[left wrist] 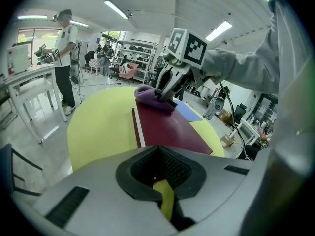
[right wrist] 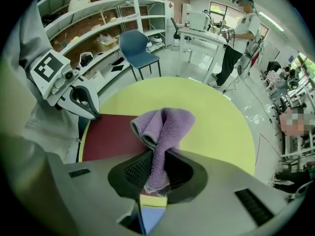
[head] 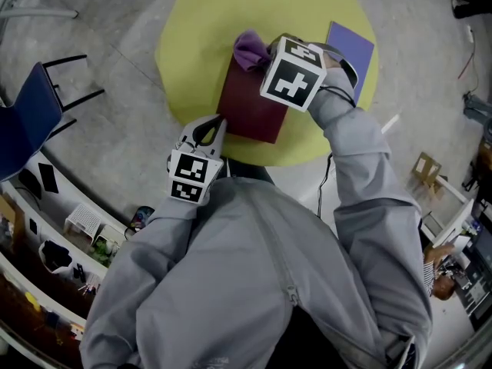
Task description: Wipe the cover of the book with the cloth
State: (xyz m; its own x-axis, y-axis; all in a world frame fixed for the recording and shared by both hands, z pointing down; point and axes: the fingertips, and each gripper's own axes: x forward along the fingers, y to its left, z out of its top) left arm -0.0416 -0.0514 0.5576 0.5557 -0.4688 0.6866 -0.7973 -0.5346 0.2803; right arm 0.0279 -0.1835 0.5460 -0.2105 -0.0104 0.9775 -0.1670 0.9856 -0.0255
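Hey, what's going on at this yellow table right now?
A person is working at a round yellow table with a gripper in each hand. The right gripper is shut on a purple cloth and has it down on the far end of a dark red book lying closed on the table. The left gripper is shut and empty, its tip at the book's near edge; whether it presses on the book is unclear. A blue sheet lies beside the book.

Closed maroon book [head: 250,102] flat on yellow table [head: 192,37], bunched purple cloth [head: 250,50] apparently touching its far corner
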